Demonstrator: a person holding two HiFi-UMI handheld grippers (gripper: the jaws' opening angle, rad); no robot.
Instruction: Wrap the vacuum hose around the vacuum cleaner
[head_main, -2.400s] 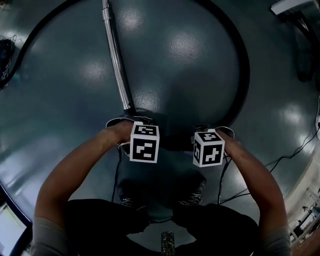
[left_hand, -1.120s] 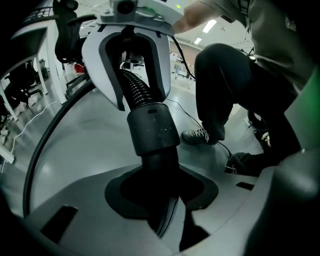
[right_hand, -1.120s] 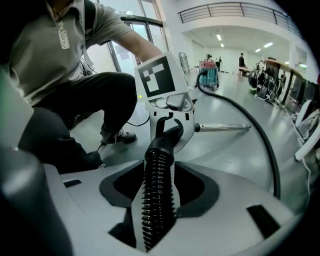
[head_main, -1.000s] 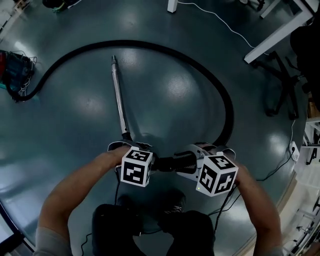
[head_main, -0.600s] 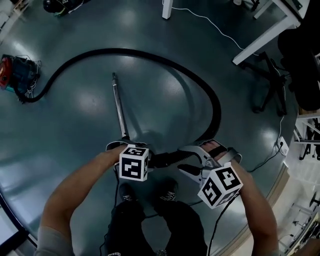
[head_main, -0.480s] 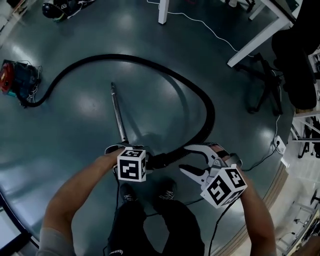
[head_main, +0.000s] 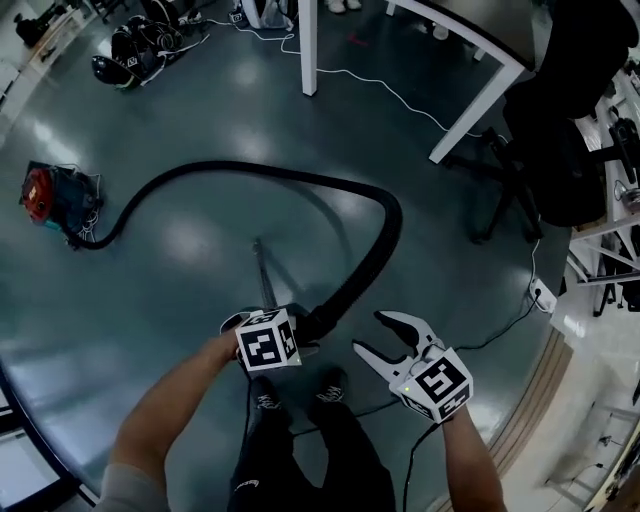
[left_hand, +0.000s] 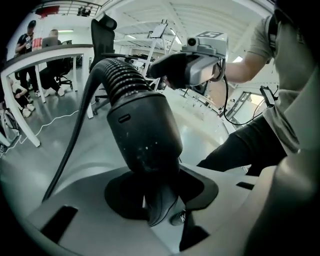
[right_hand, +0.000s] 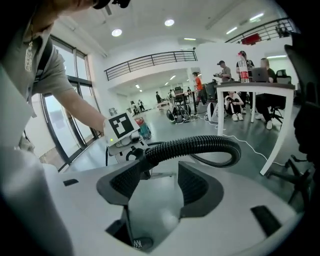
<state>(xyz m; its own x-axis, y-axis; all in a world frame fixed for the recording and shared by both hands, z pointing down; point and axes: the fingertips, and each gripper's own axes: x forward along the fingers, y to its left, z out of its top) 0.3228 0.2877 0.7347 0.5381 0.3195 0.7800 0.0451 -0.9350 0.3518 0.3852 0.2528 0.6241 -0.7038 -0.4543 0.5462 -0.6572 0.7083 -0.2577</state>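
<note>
Black ribbed hose (left_hand: 142, 125) sits clenched in left gripper (left_hand: 159, 191) (right gripper (right_hand: 159, 180) jaws just opened, empty).

grey short sleeves (head_main: 122, 490), black trousers (head_main: 300, 465), white left gripper (head_main: 303, 328) and right gripper (head_main: 373, 335), black-and-white marker cubes (head_main: 267, 340)
</note>
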